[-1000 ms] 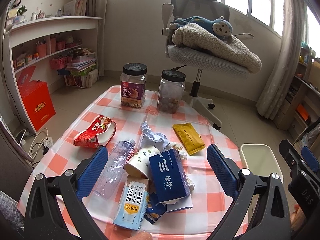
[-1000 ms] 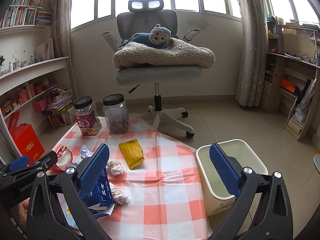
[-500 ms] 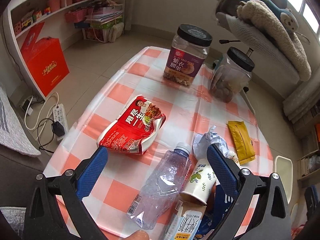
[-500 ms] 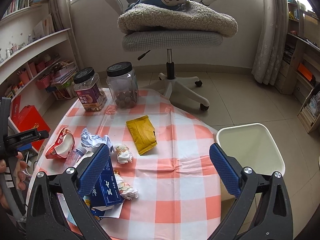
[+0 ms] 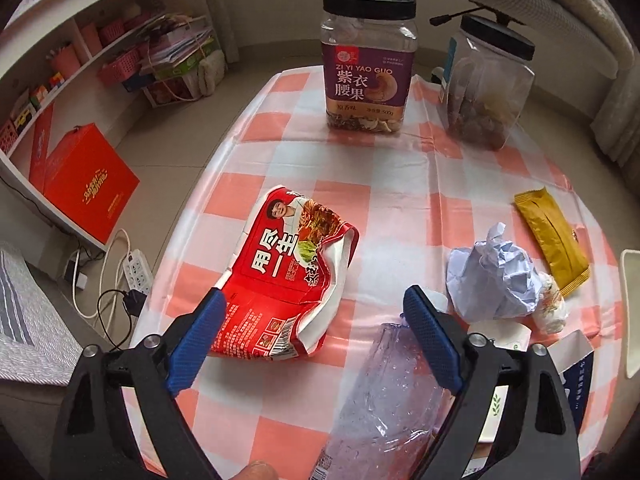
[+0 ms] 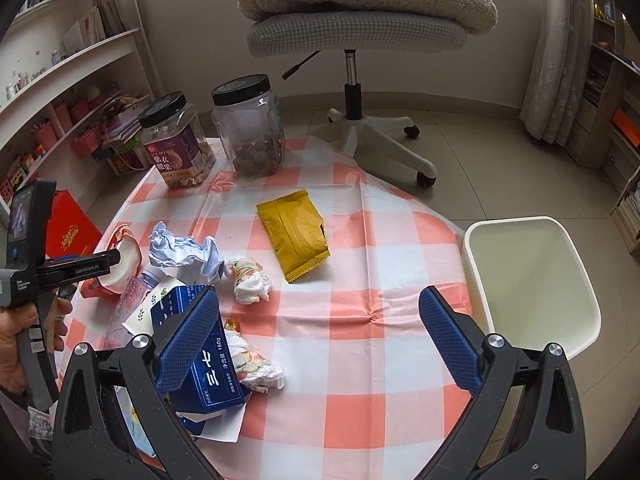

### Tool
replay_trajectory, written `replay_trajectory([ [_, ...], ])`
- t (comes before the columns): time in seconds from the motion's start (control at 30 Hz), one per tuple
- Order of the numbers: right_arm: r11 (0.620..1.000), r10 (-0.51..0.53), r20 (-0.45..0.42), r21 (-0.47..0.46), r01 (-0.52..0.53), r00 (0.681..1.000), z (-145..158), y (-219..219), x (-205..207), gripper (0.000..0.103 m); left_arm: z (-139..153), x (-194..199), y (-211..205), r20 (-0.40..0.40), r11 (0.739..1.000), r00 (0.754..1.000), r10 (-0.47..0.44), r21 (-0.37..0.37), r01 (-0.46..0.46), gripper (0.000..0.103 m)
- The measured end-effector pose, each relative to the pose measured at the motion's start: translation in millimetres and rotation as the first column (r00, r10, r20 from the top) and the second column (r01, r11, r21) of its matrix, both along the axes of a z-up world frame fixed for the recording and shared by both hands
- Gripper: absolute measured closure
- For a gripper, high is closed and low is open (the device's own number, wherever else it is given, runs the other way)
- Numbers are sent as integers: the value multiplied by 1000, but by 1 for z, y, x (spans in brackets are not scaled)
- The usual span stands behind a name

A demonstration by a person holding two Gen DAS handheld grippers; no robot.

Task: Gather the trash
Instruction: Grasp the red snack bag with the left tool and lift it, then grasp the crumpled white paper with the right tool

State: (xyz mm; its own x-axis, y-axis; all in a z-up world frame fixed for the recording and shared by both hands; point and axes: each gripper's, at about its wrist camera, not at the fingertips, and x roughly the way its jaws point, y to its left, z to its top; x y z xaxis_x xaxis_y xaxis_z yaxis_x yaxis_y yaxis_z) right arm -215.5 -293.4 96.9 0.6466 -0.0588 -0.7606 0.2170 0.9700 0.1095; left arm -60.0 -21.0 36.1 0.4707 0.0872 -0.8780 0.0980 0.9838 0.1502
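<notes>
A crushed red noodle cup point(image 5: 288, 280) lies on the checked tablecloth point(image 5: 400, 184). My left gripper point(image 5: 316, 320) is open just above its near end, the left pad over its corner. A crushed clear bottle point(image 5: 384, 408) lies under the right finger. Crumpled bluish paper point(image 5: 496, 280), a yellow packet point(image 5: 554, 244), tissue wads point(image 6: 250, 280) and a blue box point(image 6: 208, 364) lie nearby. My right gripper point(image 6: 320, 340) is open and empty above the table's near side. A white bin point(image 6: 532, 284) stands on the floor at the right.
Two black-lidded jars point(image 5: 368, 64) point(image 6: 248, 128) stand at the table's far edge. An office chair point(image 6: 356, 28) with a blanket is behind. Shelves point(image 5: 100, 40), a red box point(image 5: 88, 192) and a power strip point(image 5: 136, 272) are to the left.
My left gripper has swung left and down toward the red noodle cup. My right gripper has tilted down and moved closer over the table. Both stay open.
</notes>
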Motion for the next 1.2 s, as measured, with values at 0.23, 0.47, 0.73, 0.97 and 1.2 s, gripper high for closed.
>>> replay_trajectory([
  [0.23,996,90,-24,7,-90,996,-7,17,10,7,-22,10,7,-71,998,997,-24,50,27,81],
  [0.47,986,166,-11,11,-166,986,-6,39,24,7,29,-5,18,30,995,999,-21,-92,24,97],
  [0.73,940,333,-87,-42,-337,939,-10,101,71,7,84,-27,33,136,972,991,17,-235,16,97],
  [0.97,940,338,-188,17,-341,922,-27,132,117,18,106,-42,45,184,958,982,51,-286,4,97],
  [1.2,946,322,-287,63,-318,902,-45,139,146,45,105,-41,49,169,955,984,58,-298,-5,97],
])
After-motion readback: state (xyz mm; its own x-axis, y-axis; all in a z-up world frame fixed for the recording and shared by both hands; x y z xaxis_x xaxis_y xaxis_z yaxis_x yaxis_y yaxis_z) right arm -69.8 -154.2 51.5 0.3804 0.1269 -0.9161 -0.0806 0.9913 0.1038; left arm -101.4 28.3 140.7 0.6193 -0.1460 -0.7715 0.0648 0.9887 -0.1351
